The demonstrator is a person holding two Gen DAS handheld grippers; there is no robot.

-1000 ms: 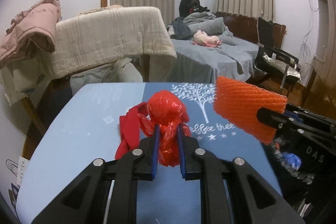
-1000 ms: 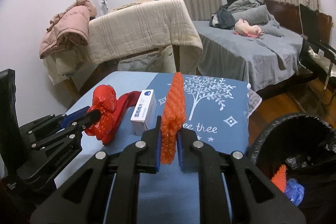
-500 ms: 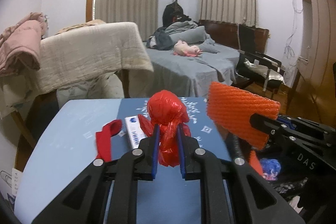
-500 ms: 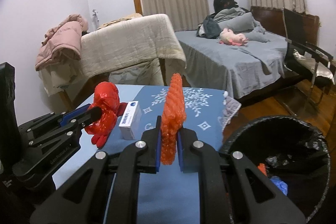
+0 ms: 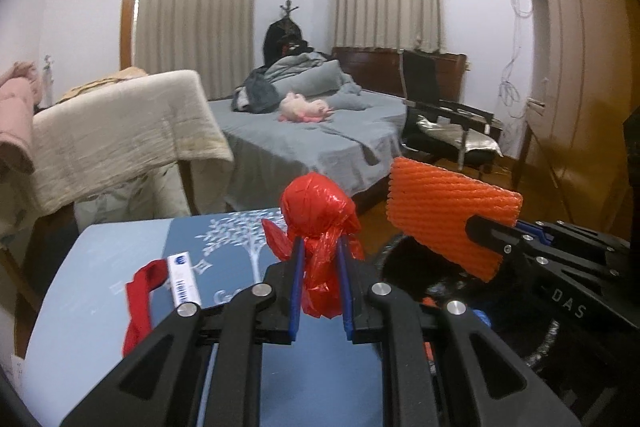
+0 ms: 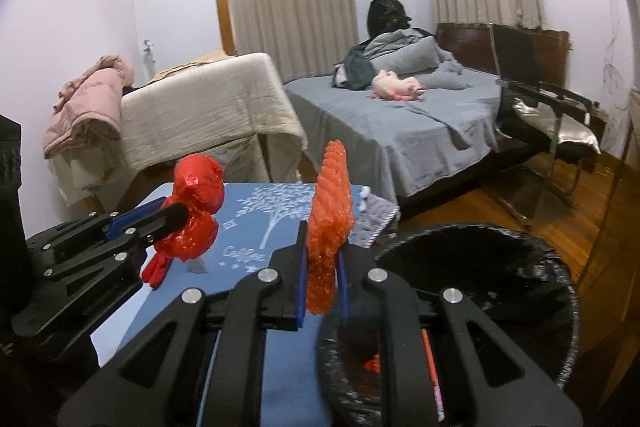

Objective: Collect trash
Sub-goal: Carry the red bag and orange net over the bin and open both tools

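Observation:
My left gripper (image 5: 319, 245) is shut on a crumpled red plastic bag (image 5: 318, 211), lifted above the blue table (image 5: 100, 267). My right gripper (image 6: 322, 231) is shut on an orange foam net (image 6: 332, 187), held upright at the table's right edge. The same net (image 5: 448, 211) shows to the right in the left wrist view, and the red bag (image 6: 196, 199) to the left in the right wrist view. A black-lined trash bin (image 6: 520, 291) stands just right of the table, with red and blue scraps inside. A small white box (image 5: 182, 283) and a red strip (image 5: 140, 299) lie on the table.
Beyond the table stand a chair draped with a beige blanket (image 5: 120, 135), a grey bed (image 5: 312, 135) with a pink plush toy (image 5: 304, 109), and a black chair (image 5: 448, 123). A wooden wardrobe (image 5: 580, 67) lines the right wall. The floor is wooden.
Both grippers have risen and swung right with the red bag and the orange net in them. The white box and red strip stayed on the table, and the bin has come closer.

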